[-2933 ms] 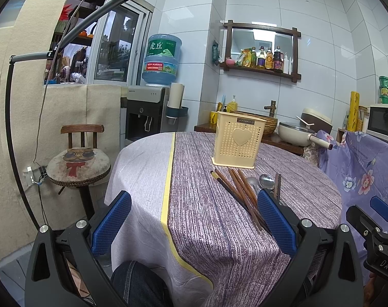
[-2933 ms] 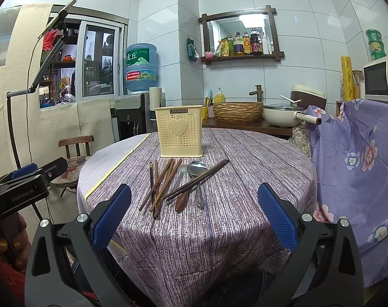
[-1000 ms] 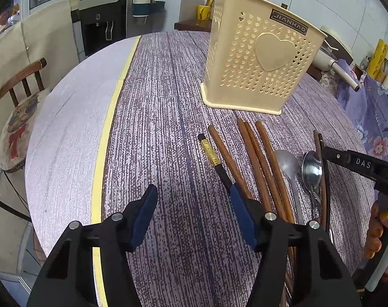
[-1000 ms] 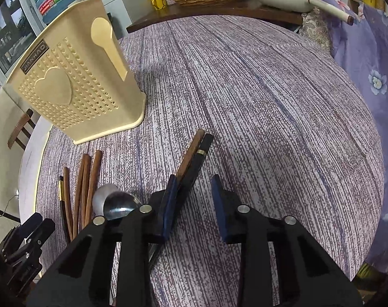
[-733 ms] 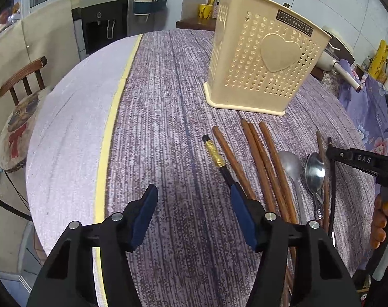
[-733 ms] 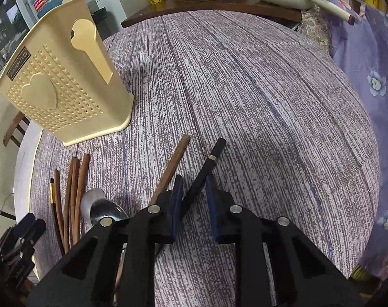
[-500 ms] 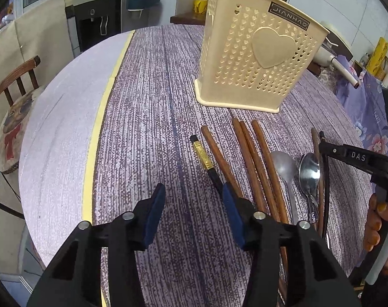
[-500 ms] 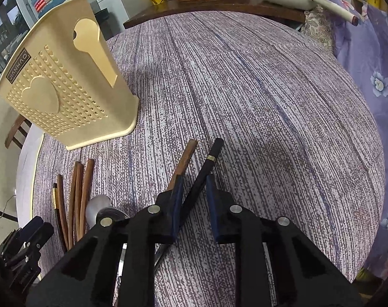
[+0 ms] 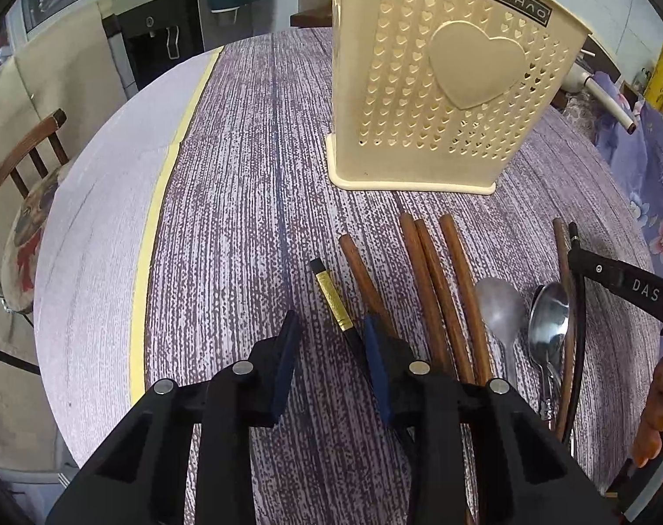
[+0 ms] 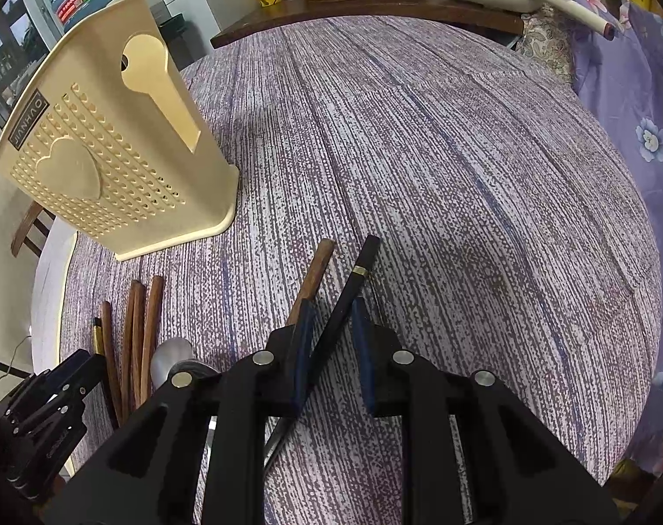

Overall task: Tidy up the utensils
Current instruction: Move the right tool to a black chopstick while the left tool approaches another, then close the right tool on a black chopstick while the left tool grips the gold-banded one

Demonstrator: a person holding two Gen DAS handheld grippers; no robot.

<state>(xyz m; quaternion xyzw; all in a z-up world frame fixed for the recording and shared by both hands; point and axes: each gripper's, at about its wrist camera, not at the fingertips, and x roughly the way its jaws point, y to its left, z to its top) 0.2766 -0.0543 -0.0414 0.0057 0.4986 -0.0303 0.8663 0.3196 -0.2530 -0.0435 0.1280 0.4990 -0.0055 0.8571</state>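
Two hand-held grippers sit low over the counter (image 9: pixel 226 166). My left hand-held gripper (image 9: pixel 331 350) is narrow, its right finger against a gold-banded black chopstick (image 9: pixel 331 297). My right hand-held gripper (image 10: pixel 331 345) straddles another black chopstick (image 10: pixel 353 284), not clamped. Holder (image 9: pixel 440 87) stands beyond.
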